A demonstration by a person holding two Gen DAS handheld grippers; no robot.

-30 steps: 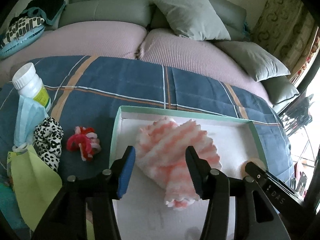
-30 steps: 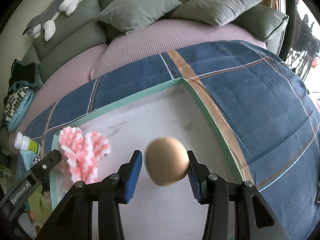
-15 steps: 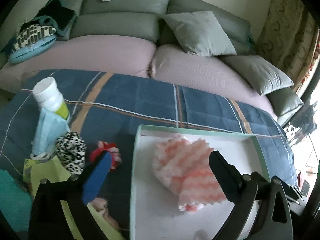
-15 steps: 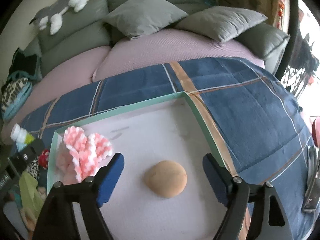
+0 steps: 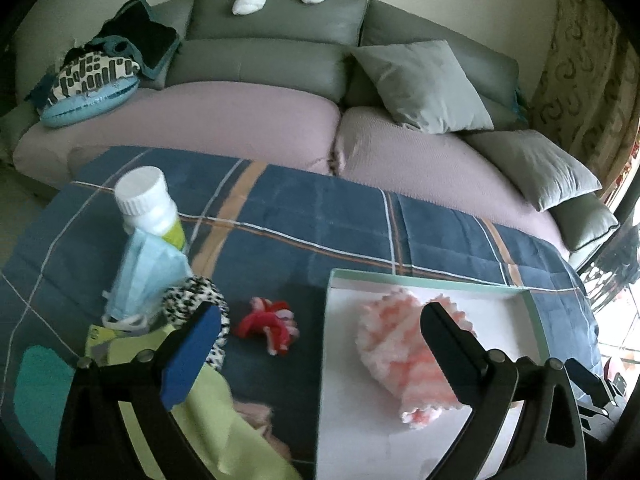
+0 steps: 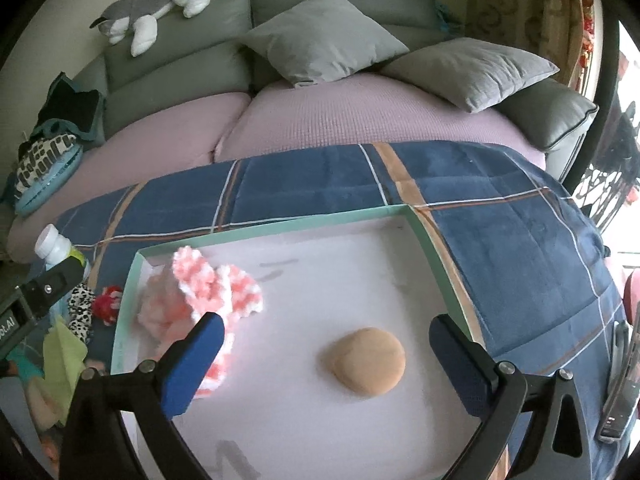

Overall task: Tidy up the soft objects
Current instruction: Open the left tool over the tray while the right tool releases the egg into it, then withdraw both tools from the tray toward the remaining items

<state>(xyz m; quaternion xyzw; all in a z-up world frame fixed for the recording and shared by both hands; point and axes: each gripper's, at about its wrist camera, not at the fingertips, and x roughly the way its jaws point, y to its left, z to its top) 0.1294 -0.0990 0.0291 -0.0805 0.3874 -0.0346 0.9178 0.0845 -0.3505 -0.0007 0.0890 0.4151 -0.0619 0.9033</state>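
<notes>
A white box with a green rim [image 5: 440, 282] [image 6: 280, 226] sits on the blue plaid blanket. Inside it lie a fluffy pink-and-white cloth [image 5: 400, 344] [image 6: 208, 292] and a tan round soft ball [image 6: 366, 360]. My left gripper [image 5: 320, 316] hangs open and wide above the box's left edge, touching nothing. My right gripper [image 6: 326, 322] hovers over the ball with its jaws opening and its pads clear of the ball. Left of the box lie a red-pink scrunchie [image 5: 268, 326], a leopard-print scrunchie [image 5: 192, 296], a blue face mask [image 5: 148, 276] and a yellow-green cloth [image 5: 200, 412].
A white bottle [image 5: 148, 204] stands behind the mask. A sofa [image 6: 320, 128] with grey cushions and a plush toy [image 6: 152, 4] lies beyond the blanket. A dark flat device [image 6: 620, 400] rests at the blanket's right edge.
Both grippers opened wide and pulled back and up. The left let go of the pink-and-white cloth, the right let go of the tan ball; both now lie in the box.
</notes>
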